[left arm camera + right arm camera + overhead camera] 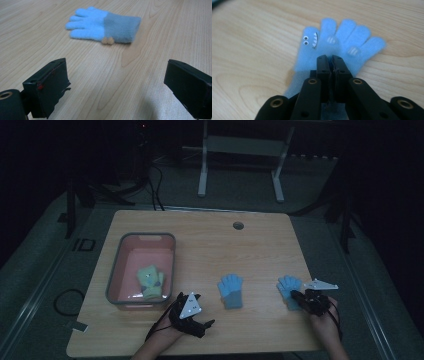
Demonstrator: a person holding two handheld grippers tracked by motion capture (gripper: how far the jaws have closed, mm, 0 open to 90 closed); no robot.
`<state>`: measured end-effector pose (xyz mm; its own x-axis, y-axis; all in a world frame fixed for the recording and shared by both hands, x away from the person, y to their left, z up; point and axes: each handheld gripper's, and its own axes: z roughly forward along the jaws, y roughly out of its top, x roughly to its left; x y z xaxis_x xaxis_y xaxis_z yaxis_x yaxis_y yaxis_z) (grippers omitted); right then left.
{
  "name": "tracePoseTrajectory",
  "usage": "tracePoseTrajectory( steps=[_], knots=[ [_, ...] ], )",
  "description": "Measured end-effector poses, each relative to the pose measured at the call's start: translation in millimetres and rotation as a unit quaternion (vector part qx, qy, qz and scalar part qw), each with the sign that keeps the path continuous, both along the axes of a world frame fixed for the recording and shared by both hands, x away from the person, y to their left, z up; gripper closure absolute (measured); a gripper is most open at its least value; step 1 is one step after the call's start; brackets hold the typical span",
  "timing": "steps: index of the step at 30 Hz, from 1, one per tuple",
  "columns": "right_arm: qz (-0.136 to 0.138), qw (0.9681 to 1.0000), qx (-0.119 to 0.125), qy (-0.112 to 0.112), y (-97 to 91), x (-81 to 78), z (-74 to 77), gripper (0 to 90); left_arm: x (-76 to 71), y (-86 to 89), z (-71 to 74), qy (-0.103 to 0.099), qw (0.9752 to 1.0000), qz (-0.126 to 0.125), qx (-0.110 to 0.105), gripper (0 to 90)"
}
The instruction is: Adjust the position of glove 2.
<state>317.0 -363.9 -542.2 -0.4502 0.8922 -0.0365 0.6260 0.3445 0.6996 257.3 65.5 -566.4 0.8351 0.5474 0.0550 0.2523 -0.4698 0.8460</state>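
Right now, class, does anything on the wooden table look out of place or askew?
Slightly. The two fuzzy blue gloves lie apart, one near the middle and one under the shut right gripper, while a green glove lies alone in the pink bin.

1. Light wooden table (210, 235), rounded corners, small round hole (238, 225) at far edge.
2. Left: grey-rimmed pink bin (119, 265).
3. Near centre: blue glove (231, 289).
4. Near right: second blue glove (289, 289).

No readable text, label or number anywhere
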Motion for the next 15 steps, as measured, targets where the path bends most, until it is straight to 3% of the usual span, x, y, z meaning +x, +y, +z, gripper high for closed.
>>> tracePoseTrajectory(
  steps=[9,15],
  knots=[
    [-0.039,0.9987,0.023,-0.026,20.9,-3.0,37.1,86.5,-0.1,0.3,0.2,-0.002,1.0,0.0,-0.001,5.7],
    [-0.046,0.9982,0.011,-0.037,39.4,-3.6,53.6,86.6,0.3,1.3,0.0,-0.002,1.0,0.001,-0.004,5.6]
  ],
)
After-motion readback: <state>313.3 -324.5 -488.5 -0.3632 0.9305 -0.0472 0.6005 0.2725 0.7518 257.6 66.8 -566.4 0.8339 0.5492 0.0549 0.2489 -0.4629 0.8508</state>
